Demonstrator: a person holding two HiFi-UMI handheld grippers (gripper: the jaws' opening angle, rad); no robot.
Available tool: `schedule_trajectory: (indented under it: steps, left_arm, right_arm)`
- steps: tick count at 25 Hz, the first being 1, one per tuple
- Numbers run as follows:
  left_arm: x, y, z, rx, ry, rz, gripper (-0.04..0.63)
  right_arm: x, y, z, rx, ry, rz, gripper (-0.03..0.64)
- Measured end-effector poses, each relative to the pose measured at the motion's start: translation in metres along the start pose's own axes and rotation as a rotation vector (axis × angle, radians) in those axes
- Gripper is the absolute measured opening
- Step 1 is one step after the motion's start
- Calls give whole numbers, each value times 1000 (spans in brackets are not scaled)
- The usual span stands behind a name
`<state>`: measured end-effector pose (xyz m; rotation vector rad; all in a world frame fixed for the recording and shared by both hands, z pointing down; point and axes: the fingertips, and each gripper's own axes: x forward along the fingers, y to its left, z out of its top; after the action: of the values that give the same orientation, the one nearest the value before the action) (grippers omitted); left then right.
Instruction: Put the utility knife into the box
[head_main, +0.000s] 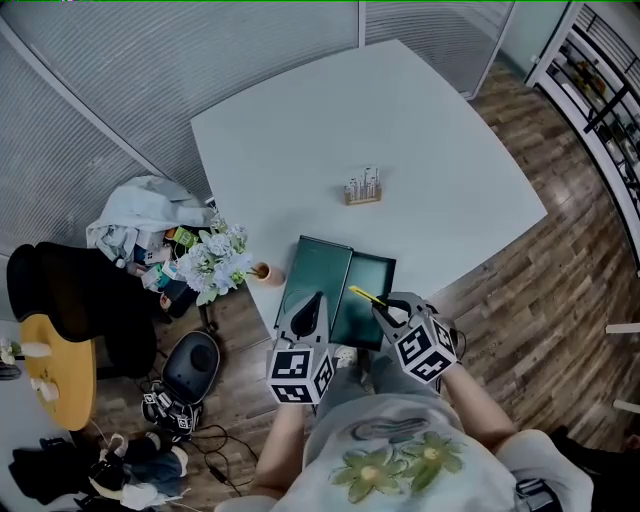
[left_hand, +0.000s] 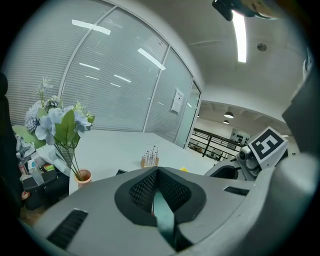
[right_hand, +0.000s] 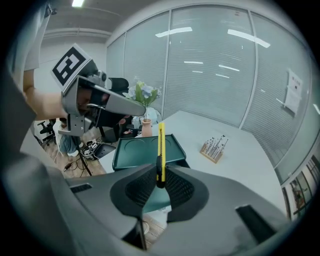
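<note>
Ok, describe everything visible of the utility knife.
The utility knife is slim, with a yellow plastic-looking body and a dark part at its gripped end. The right gripper is shut on it; it juts straight out past the jaws, over the open green box. Nothing else touches it; no blade shows.

You're in an office meeting room. Frosted glass partition walls (right_hand: 210, 65) with horizontal stripes on all sides, a notice sheet (left_hand: 176, 101) on one pane. Big white table (head_main: 400, 130), wood-look floor (head_main: 540, 290), strip ceiling light (left_hand: 240, 35). A railed gallery (left_hand: 212, 141) shows beyond the glass. Black chair (head_main: 70, 290) and bags sit beside the table.
</note>
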<state>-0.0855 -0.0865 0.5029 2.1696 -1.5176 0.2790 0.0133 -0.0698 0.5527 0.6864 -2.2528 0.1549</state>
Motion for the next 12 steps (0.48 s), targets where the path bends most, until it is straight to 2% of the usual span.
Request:
schedule_trajectory:
  steps: [12]
  left_arm:
    - [7,2,-5,-2,15,23,-3]
  right_arm:
    - [11,0,-11,-35,34,52,58]
